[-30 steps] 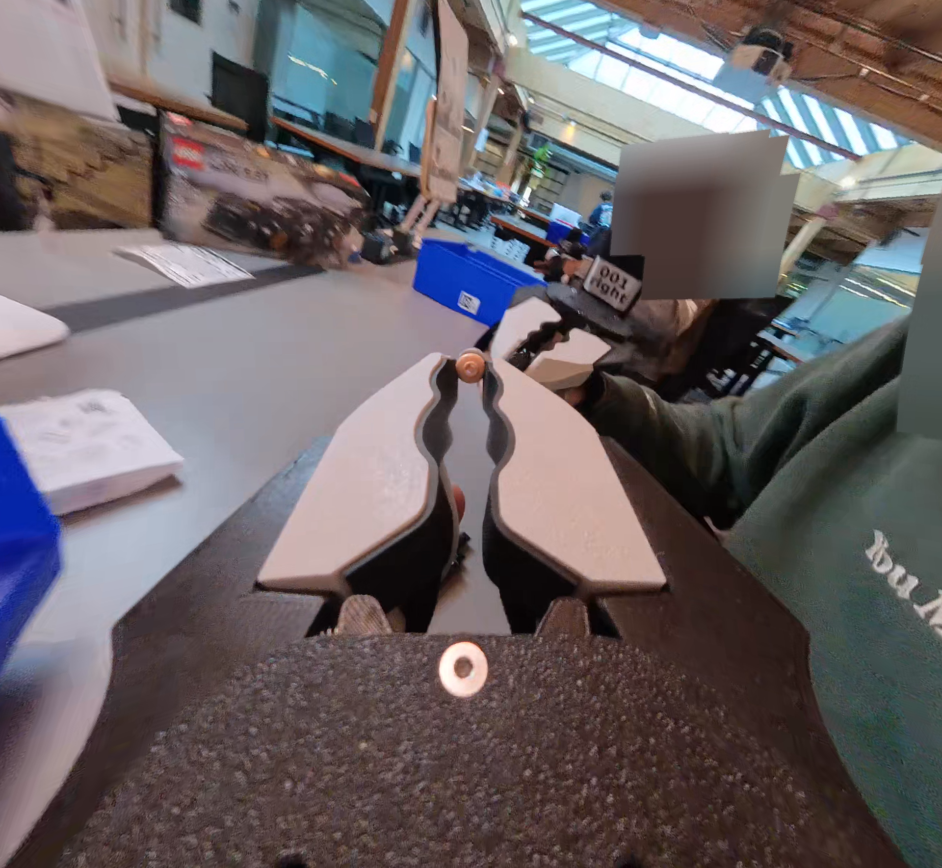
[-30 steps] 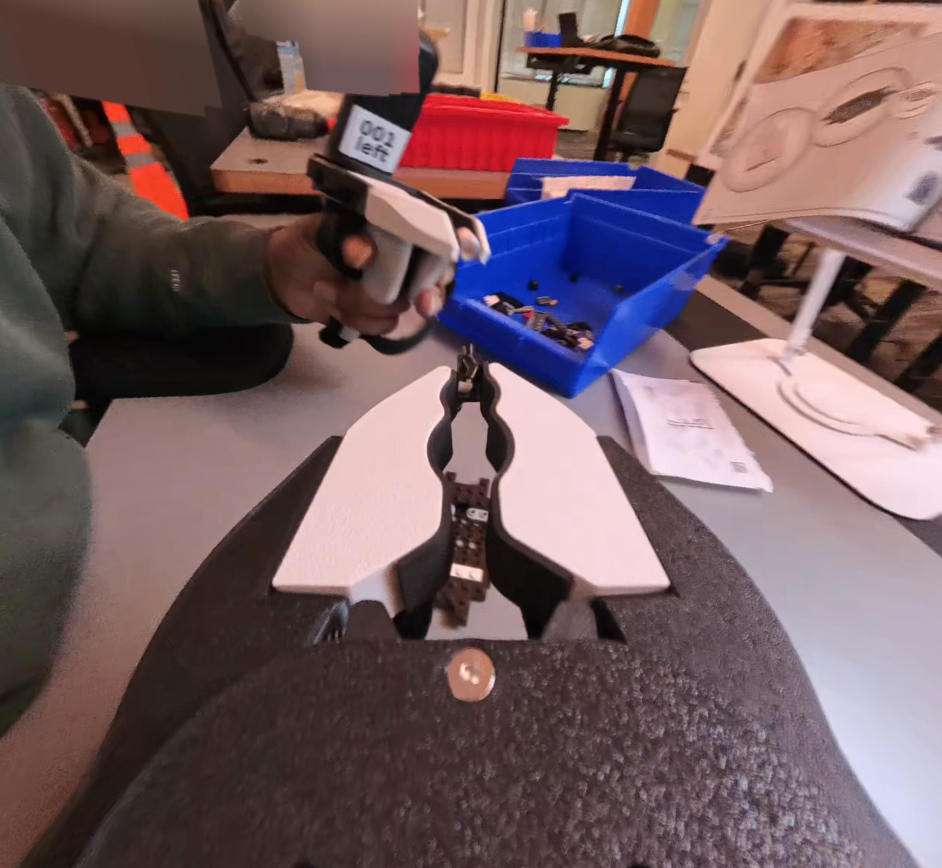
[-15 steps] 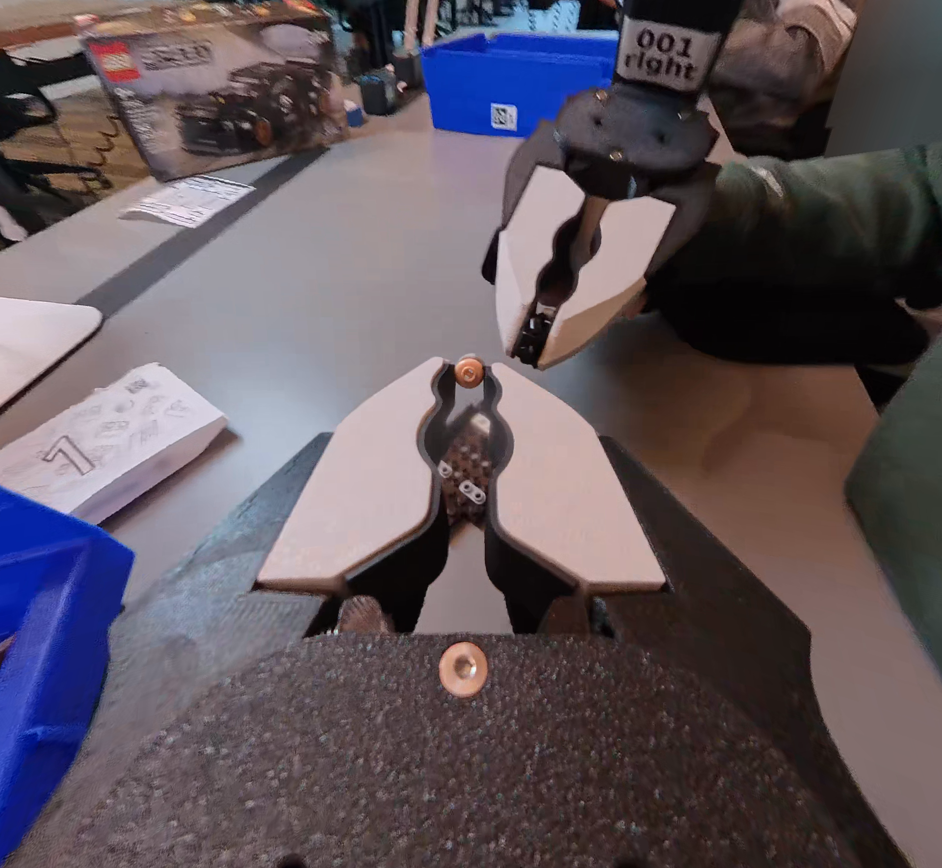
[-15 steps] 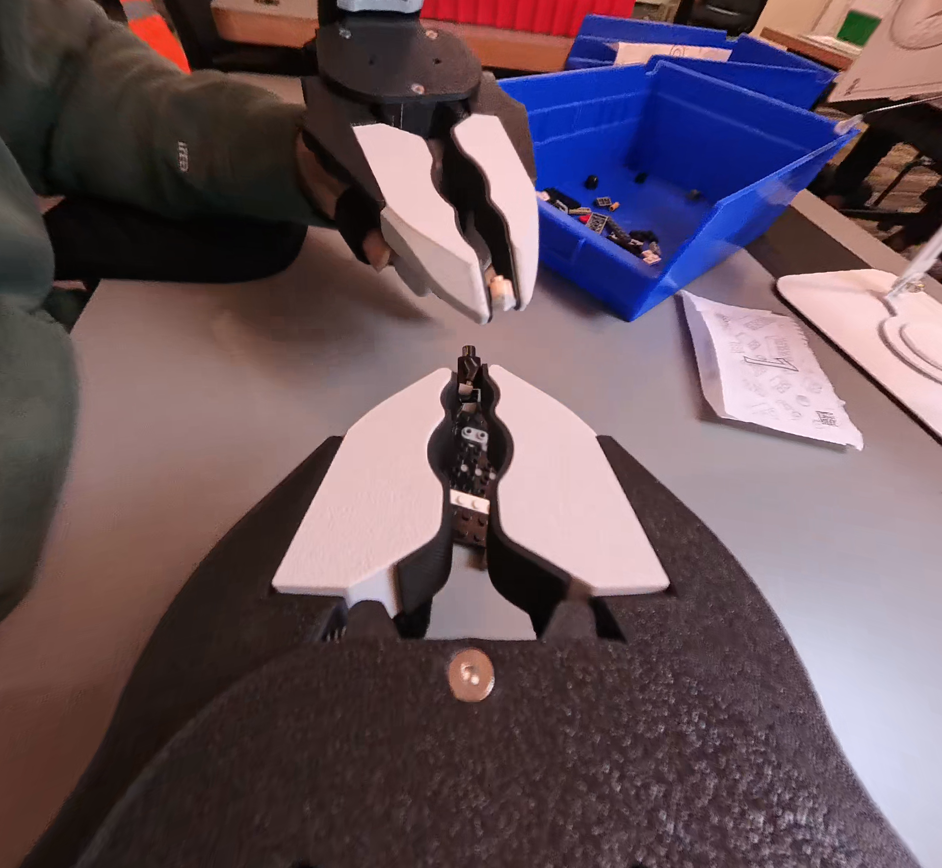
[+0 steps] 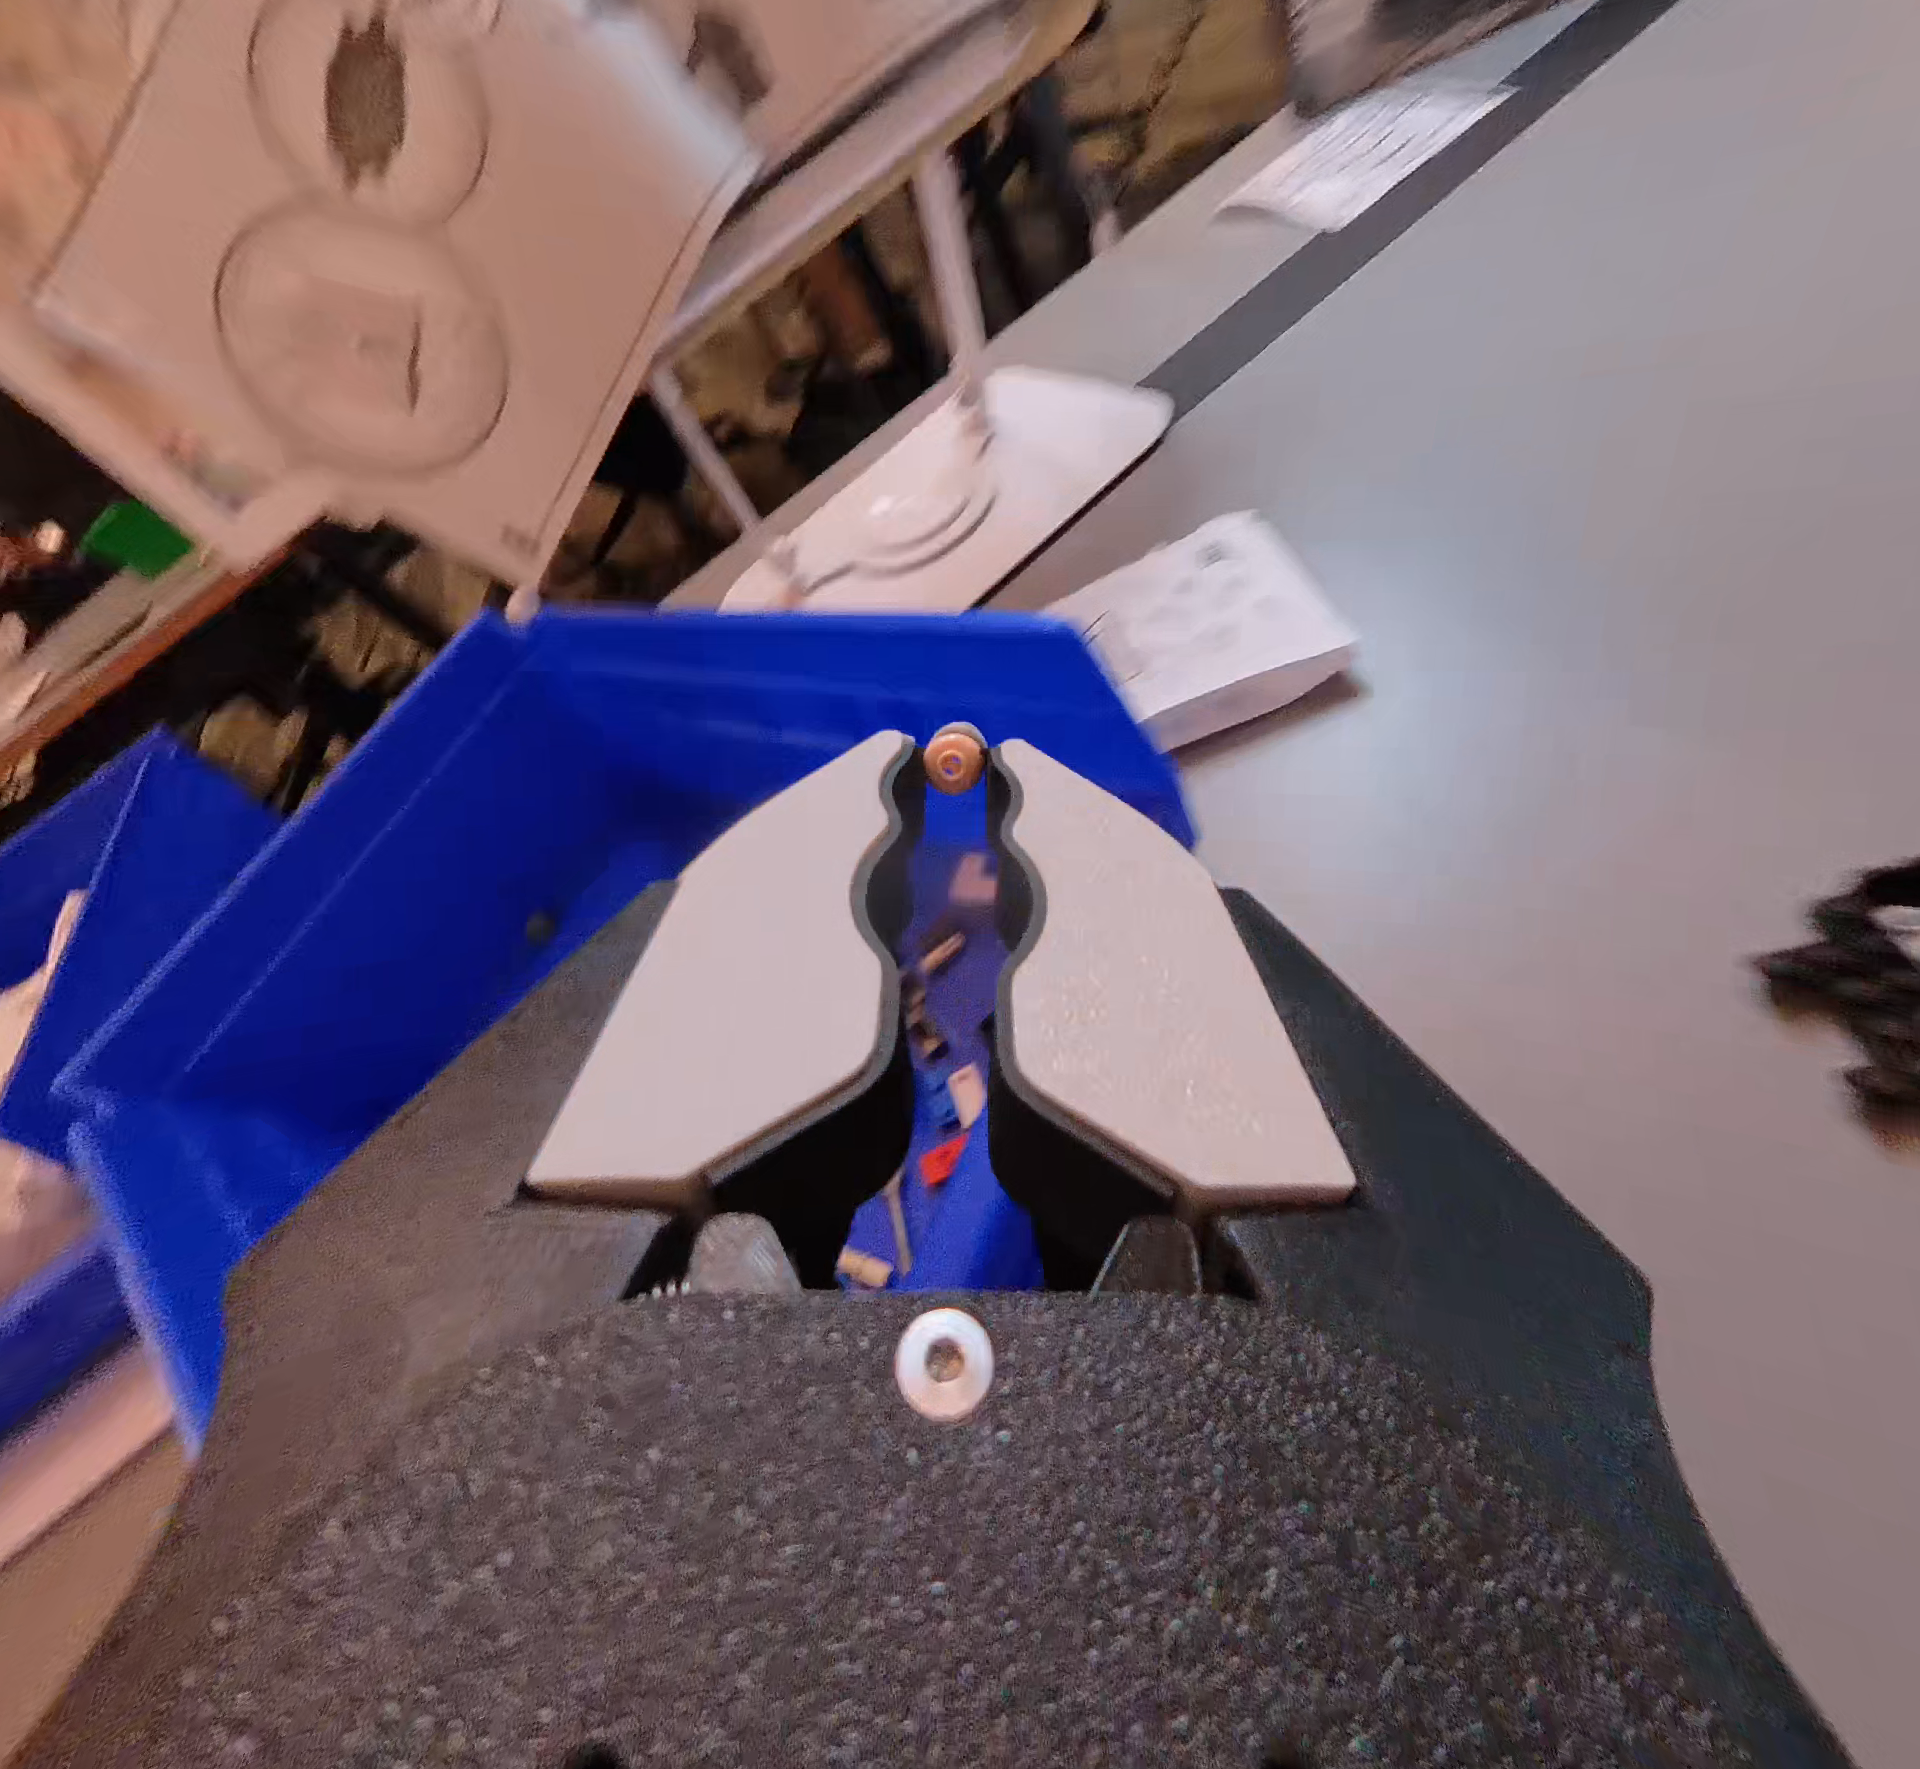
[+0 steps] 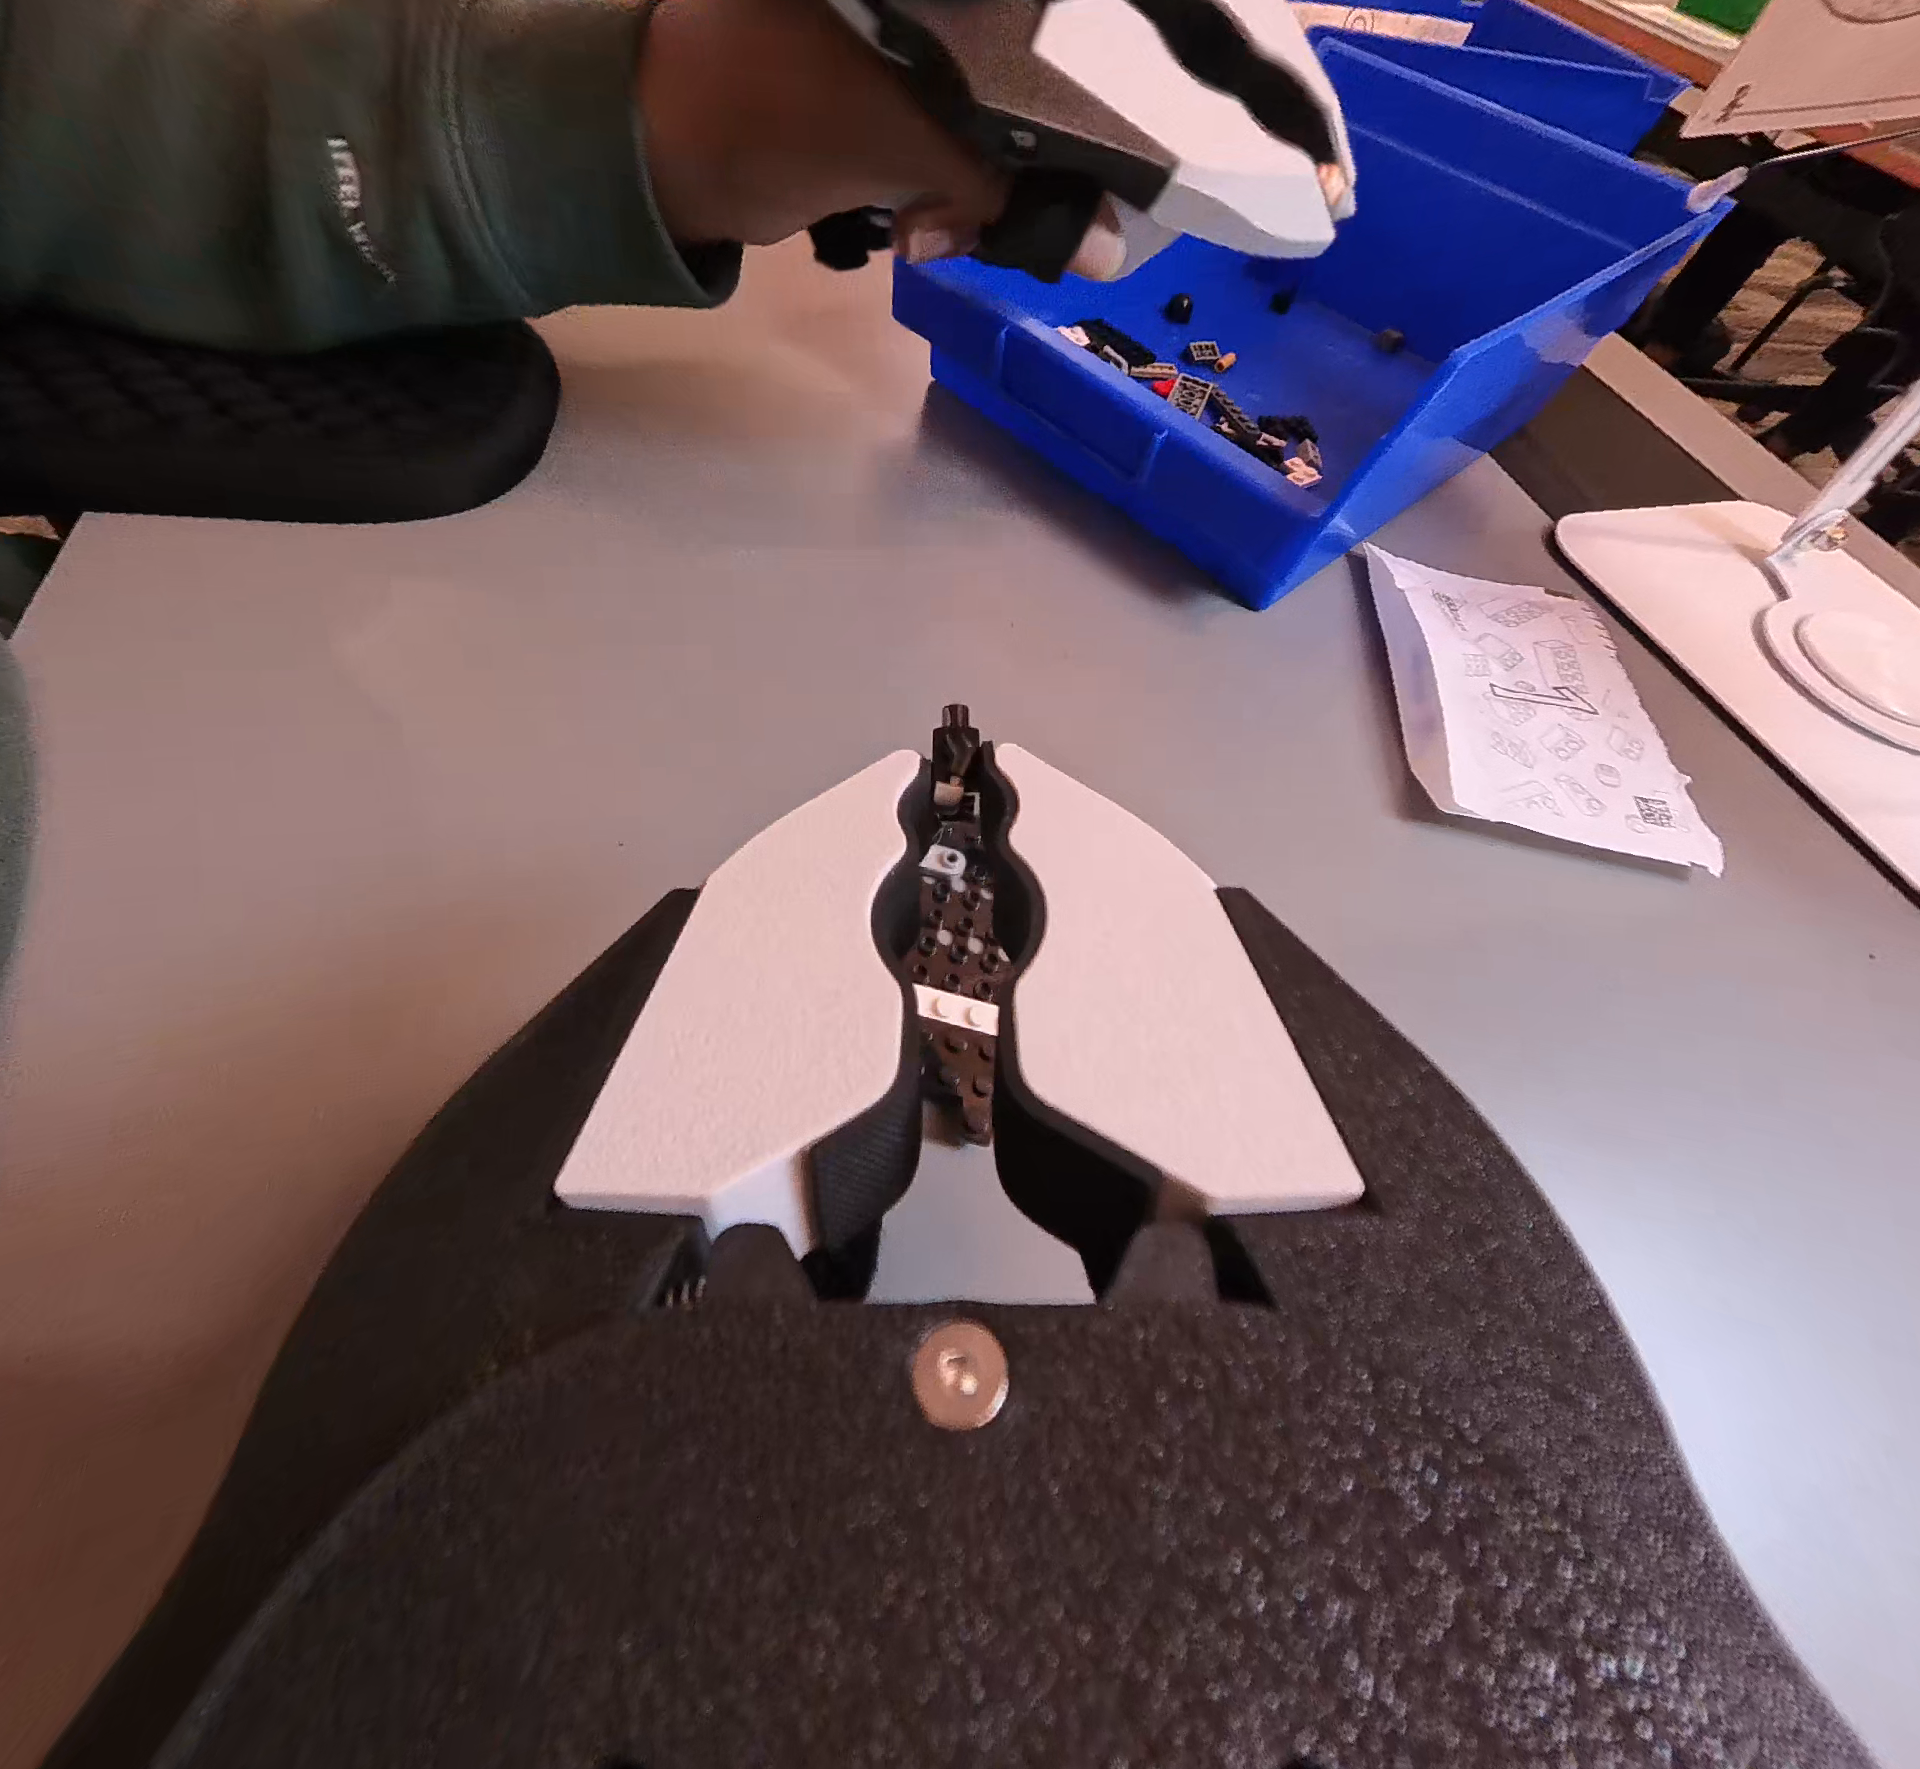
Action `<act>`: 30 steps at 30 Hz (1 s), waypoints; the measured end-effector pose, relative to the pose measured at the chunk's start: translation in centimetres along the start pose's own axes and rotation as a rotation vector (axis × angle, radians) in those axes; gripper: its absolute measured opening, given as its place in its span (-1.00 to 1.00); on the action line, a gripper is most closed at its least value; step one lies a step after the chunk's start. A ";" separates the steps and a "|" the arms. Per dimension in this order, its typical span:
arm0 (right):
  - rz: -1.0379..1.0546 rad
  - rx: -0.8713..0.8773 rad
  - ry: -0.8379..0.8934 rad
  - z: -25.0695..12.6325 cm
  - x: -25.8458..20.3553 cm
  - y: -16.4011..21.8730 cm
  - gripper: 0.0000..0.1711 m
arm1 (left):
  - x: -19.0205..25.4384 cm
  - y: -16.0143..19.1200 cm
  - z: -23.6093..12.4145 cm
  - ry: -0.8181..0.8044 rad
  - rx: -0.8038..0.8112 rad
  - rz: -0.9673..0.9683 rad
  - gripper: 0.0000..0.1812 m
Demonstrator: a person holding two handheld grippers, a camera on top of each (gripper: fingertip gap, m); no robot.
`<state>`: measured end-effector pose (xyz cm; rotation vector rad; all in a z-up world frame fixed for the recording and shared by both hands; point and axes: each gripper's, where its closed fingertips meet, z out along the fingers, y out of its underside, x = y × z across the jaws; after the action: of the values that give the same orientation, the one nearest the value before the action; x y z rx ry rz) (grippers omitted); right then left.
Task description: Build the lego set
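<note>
Right gripper is closed on a dark brick build, a long studded plate with white bits on it, lying lengthwise between the fingers above the grey table, near its front edge. Left gripper hangs over the blue bin at the table's far side, pinching a small round tan piece at its very tips, the jaws all but closed.

To my eye the build is light and stiff, but likely to snap apart at its joints if twisted; the flat long sides, where it is held, look the safest grip. The tan piece is tiny, smooth and easy to drop.

Loose bricks lie in the bin, a printed sheet beside it. The left view is smeared with motion, so the dark clump on the table there is unreadable, and how the build ends under the fingers is hidden
</note>
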<state>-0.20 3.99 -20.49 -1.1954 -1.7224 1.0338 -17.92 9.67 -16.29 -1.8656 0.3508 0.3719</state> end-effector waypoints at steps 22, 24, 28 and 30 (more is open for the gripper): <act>-0.004 -0.029 0.027 -0.1 0.6 0.8 -0.91 | -3.8 1.4 -1.3 0.073 0.040 -0.367 -0.85; -0.003 -0.033 0.030 -0.1 0.6 0.9 -0.91 | -3.2 2.2 -1.1 0.098 -0.004 -0.344 -0.84; -0.002 -0.043 0.038 0.0 0.8 1.3 -0.91 | -2.9 3.3 -0.8 0.091 -0.049 -0.289 -0.84; 0.001 -0.038 0.048 0.0 1.0 1.2 -0.91 | -2.6 3.4 -0.9 0.110 -0.047 -0.290 -0.85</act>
<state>-0.08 5.22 -21.50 -1.2352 -1.7112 0.9697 -21.57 7.92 -17.81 -1.9533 0.1420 0.0813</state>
